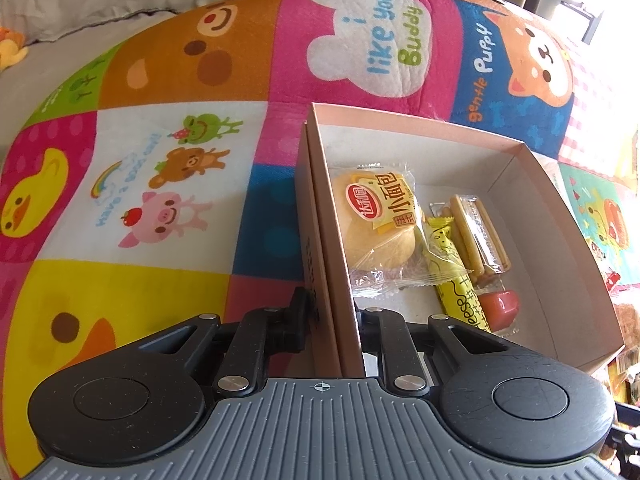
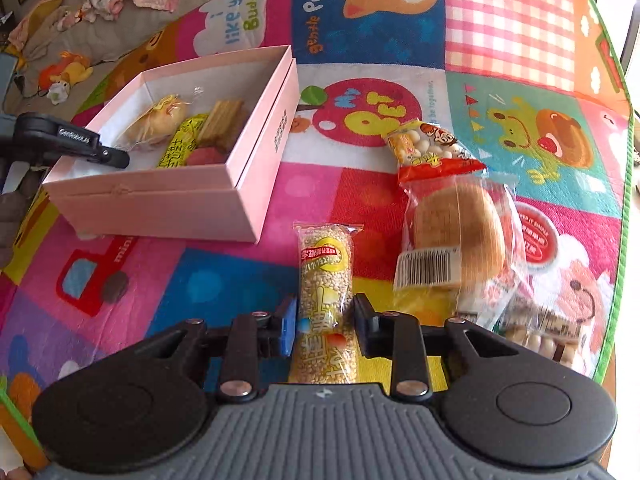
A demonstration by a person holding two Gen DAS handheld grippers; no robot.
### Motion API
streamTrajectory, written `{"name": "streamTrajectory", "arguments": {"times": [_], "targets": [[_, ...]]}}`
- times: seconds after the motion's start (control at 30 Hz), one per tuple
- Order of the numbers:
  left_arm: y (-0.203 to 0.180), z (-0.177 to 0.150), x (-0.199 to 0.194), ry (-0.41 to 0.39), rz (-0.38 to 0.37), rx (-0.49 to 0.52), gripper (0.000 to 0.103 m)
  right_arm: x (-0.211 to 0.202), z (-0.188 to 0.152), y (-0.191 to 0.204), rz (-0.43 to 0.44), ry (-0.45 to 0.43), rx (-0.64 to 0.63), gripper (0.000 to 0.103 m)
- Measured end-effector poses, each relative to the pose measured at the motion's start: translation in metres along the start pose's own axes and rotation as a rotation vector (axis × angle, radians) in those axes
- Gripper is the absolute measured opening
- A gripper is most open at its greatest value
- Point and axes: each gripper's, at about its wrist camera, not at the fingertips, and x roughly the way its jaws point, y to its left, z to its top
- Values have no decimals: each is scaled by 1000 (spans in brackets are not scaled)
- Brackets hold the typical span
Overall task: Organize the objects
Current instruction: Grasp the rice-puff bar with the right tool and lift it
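Note:
A pink box (image 2: 168, 200) stands on the colourful play mat. It holds a wrapped bun (image 1: 380, 220), a yellow cheese stick (image 1: 456, 276), wafer sticks (image 1: 476, 236) and a red jelly (image 1: 500, 306). My left gripper (image 1: 332, 320) is shut on the box's left wall (image 1: 340, 300), one finger inside and one outside. It also shows in the right wrist view (image 2: 108, 154). My right gripper (image 2: 325, 320) is shut on a long grain bar (image 2: 326, 280) that lies on the mat in front of the box.
To the right of the bar lie a wrapped round bread (image 2: 460, 240), a bag of white balls (image 2: 428, 146) and a clear pack of biscuits (image 2: 540, 332). The mat's green edge (image 2: 616, 280) runs down the right. Clothes and a plush toy (image 2: 68, 70) lie beyond the mat.

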Motion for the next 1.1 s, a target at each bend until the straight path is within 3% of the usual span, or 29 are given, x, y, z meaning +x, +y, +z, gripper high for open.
{"name": "streamTrajectory", "arguments": {"times": [0.17,0.33,0.47,0.73,0.9,1.0,1.03,1.1], "targets": [[-1,0,0,3,7,-4,18,-8,-10,10,25,-8,-6,41],[-1,-1,-1,8,3,1,19,-9,-11,16,10,-24,-31,44],[-1,0,-1,17,0,4,19,-12,-13,17,15,-17,-13,32],[-2,-2,-2,12,3,6,19,-26,-33,30,163,22,37,29],[-1,-4,-3,9,-4,7,19,-46,-26,34,179,-21,23,28],[-1,-4,-3,8,-7,3,20,-63,-16,35,247,-45,18,27],[0,-4,-3,7,-8,3,20,-70,-11,35,274,-68,14,17],[0,-4,-3,7,-8,1,20,-85,1,35,312,-128,-3,13]]}}
